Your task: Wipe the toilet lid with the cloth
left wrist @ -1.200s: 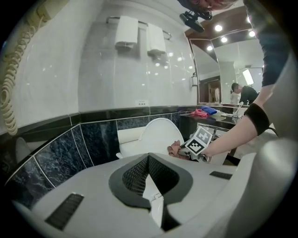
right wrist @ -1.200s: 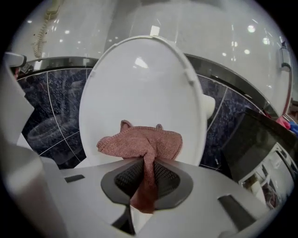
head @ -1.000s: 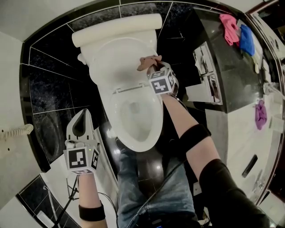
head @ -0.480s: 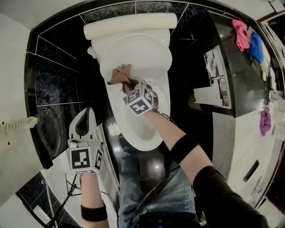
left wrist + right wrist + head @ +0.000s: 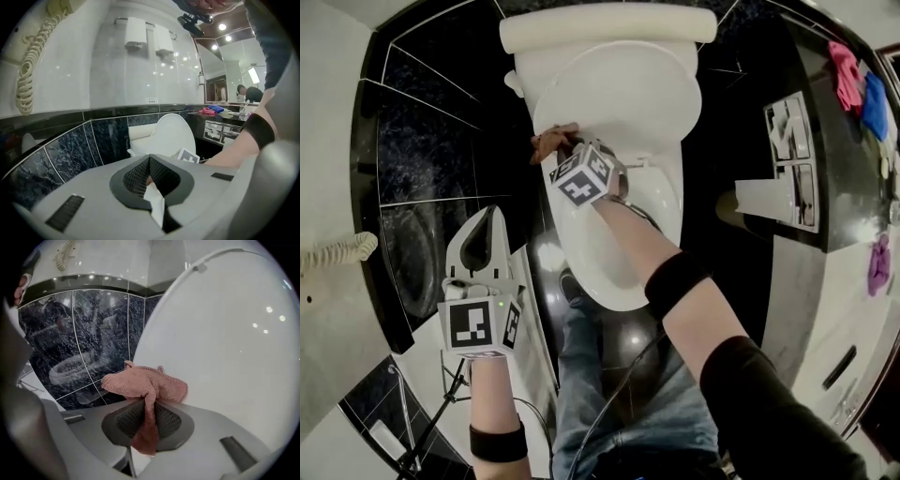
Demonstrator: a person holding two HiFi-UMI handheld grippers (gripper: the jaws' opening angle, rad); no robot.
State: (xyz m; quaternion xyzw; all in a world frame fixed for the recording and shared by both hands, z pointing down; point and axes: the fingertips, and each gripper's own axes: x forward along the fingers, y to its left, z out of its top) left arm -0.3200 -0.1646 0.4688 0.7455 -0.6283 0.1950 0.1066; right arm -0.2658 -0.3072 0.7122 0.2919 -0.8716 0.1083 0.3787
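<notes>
One cloth (image 5: pixel 145 385) clamped for wiping
It is held against the toilet lid (image 5: pixel 225 343) by the right gripper (image 5: pixel 147 416); the left gripper (image 5: pixel 150 178) is closed, unused.

The person wears blue jeans (image 5: pixel 666 412). A black sleeve (image 5: pixel 769 403) covers the right arm, with a separate black band (image 5: pixel 675 281) on the forearm below it. There is a black wristband (image 5: pixel 499 441) on the left wrist. The left tongs (image 5: pixel 487 217) and right tongs (image 5: pixel 570 150) have smooth pale grey shells (the same on both). Their dark pads (image 5: pixel 136 176) are textured like mesh. Each carries a white cube printed with black square markers: the left cube (image 5: pixel 476 325) and the right cube (image 5: pixel 583 176). A thin dark cable (image 5: pixel 630 377) crosses the jeans.
</notes>
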